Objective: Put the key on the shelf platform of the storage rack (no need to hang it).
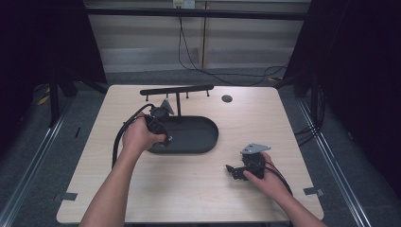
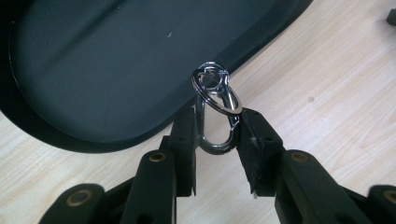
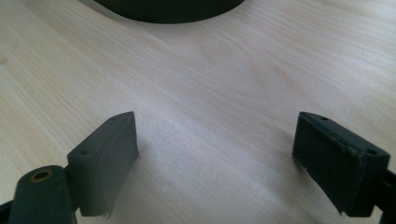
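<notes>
— While the left gripper (image 2: 215, 135) hangs over the near rim of the dark oval tray (image 1: 208, 142), what would you say it has got between its jaws?

— A small silver clip (image 2: 215, 122), the spring-gate kind you put on a keyring, pinched by its two long sides. A split ring (image 2: 215, 88) sits through its top end, and that end points away from the hand, out over the tray's edge.

— So the picking up is done?

— I'd judge so. It is off the wood and held firmly, shiny, smooth and narrow, so it could twist in the pads if knocked. What seems left is hanging it: a black stand with a crossbar (image 1: 177, 89) and small pegs under it rises from the back of the tray, and nothing hangs there that I can make out.

— And the other hand?

— The right gripper (image 1: 235, 171) rests low on the table (image 1: 189, 189), well apart from the tray, toward the near right. Its jaws stand spread wide with only bare wood between them; it carries nothing.

— About midway, then?

— Roughly: clip in hand, pegs not yet reached
</notes>
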Available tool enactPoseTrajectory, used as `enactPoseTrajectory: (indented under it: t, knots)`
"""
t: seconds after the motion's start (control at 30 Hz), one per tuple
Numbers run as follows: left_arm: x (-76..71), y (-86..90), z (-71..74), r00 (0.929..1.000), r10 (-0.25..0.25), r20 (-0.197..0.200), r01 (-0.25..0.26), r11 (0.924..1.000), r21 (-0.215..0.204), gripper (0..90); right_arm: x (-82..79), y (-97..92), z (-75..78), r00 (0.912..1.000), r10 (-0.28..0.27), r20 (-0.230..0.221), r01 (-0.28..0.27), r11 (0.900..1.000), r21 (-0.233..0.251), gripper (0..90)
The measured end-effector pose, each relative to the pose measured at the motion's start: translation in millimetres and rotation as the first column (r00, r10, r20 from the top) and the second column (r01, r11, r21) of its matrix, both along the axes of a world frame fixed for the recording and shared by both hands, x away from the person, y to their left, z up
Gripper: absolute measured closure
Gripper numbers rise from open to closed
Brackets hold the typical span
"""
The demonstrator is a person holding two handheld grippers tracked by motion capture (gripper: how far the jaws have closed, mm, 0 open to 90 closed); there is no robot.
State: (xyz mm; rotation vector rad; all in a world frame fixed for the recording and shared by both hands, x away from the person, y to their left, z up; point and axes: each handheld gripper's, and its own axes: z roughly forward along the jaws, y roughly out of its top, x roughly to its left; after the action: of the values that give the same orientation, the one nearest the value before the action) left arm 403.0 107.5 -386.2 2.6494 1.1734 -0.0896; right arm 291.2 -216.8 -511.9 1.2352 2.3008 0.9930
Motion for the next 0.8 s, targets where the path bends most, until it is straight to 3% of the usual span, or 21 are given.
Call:
enactPoseTrajectory:
  t: [0.8]
  knots:
    - [15.3,-13.0,-11.8,0.9996,0.028,0.005,-0.028,0.9995,-0.017,68.1,-0.1,0.1,0.1,1.0,-0.001,-0.002,0.001,1.0,0.001,13.7]
